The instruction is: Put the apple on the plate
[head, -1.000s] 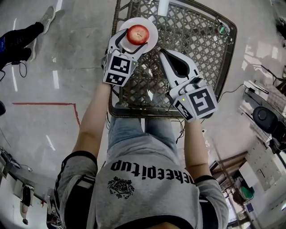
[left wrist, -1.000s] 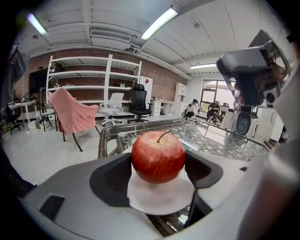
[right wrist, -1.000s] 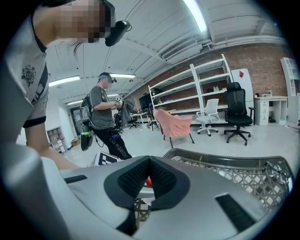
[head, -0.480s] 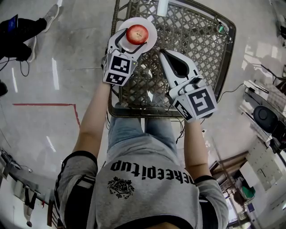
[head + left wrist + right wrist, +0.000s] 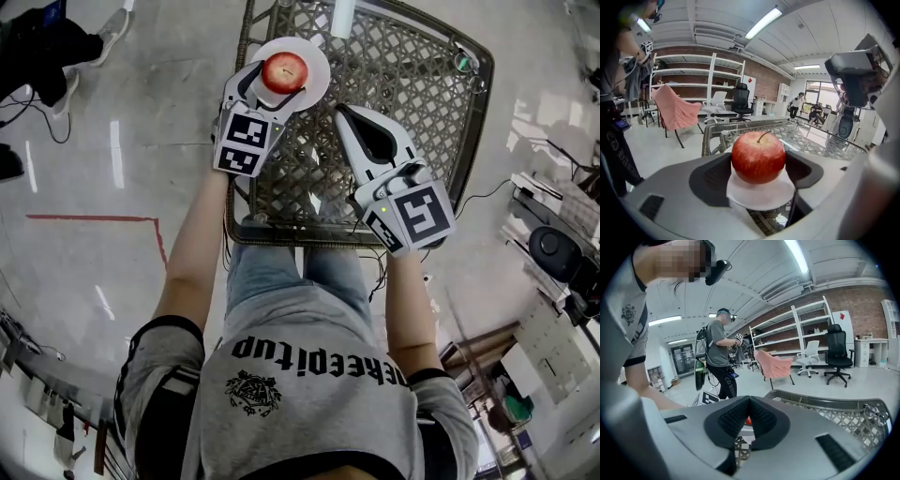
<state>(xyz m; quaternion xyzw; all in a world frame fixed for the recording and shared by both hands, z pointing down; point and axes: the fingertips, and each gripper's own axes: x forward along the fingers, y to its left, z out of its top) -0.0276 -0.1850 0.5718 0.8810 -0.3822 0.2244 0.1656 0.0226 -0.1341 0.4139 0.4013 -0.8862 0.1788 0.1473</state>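
The left forearm [image 5: 192, 253] reaches straight ahead from the body, carrying the left gripper [image 5: 279, 86] out over the tabletop's [image 5: 412, 66] left edge, its marker cube turned upward; the right forearm [image 5: 410, 305] is drawn less far out, and the right gripper [image 5: 345, 112] hangs over the middle of the lattice tabletop, angled toward the far left, its tip near the plate [image 5: 316, 54] but apart from it.

The white plate sits at the tabletop's left edge, toward the far side; the apple [image 5: 284, 70], red with its stem up, stands upright on the middle of the plate with its underside on the white surface. The left gripper's fingers [image 5: 710, 180] flank the apple, one on either side, and in the left gripper view the dark pads press against both of its flanks, so the fruit is held between them while it rests on the plate; the plate's near rim shows just below the apple, between the two fingers.

The right gripper's fingers [image 5: 733, 420] are pressed together, their ribbed pads meeting in a narrow V with nothing between them; a sliver of red apple shows beyond the gap.
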